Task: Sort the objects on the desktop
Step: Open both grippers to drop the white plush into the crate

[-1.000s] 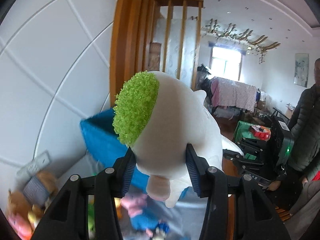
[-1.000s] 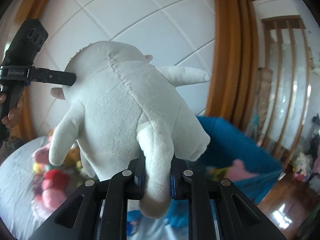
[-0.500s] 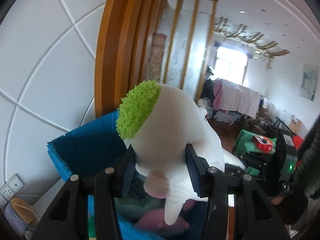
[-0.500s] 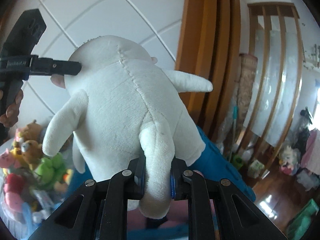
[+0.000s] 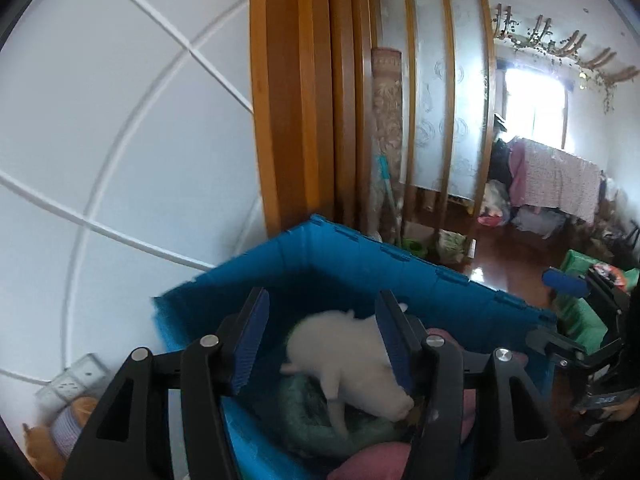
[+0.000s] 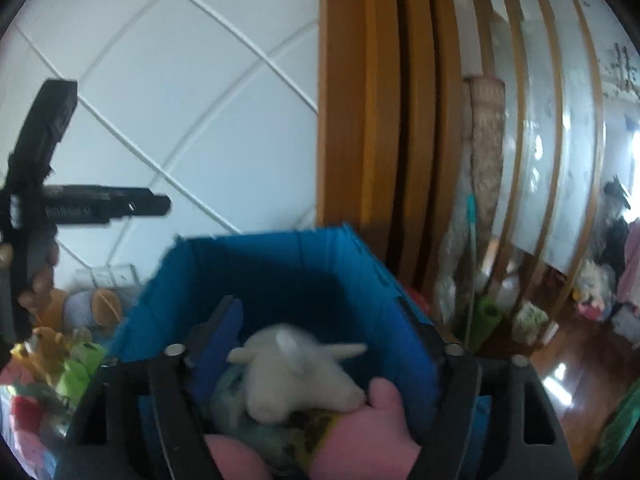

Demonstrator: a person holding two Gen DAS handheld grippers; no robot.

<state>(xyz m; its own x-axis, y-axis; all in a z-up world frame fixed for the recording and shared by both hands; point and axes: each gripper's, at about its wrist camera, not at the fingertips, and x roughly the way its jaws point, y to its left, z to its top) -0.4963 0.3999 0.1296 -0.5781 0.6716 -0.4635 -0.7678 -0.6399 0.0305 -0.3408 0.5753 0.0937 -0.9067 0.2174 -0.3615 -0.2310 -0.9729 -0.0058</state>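
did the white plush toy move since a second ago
Yes. The white plush toy was held up between both tongs, above the blue bin; now it lies down inside the bin, released, with both tongs open above it.

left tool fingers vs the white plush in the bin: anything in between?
No. In the left wrist view the left tool is open above the blue bin; only air separates its fingers from the white plush lying inside.

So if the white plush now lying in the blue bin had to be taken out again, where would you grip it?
Probably across the rounded body of the white plush, coming straight down from above. It lies on top of other soft toys, and the blue bin walls block side approaches. Its thin limbs would likely slip.
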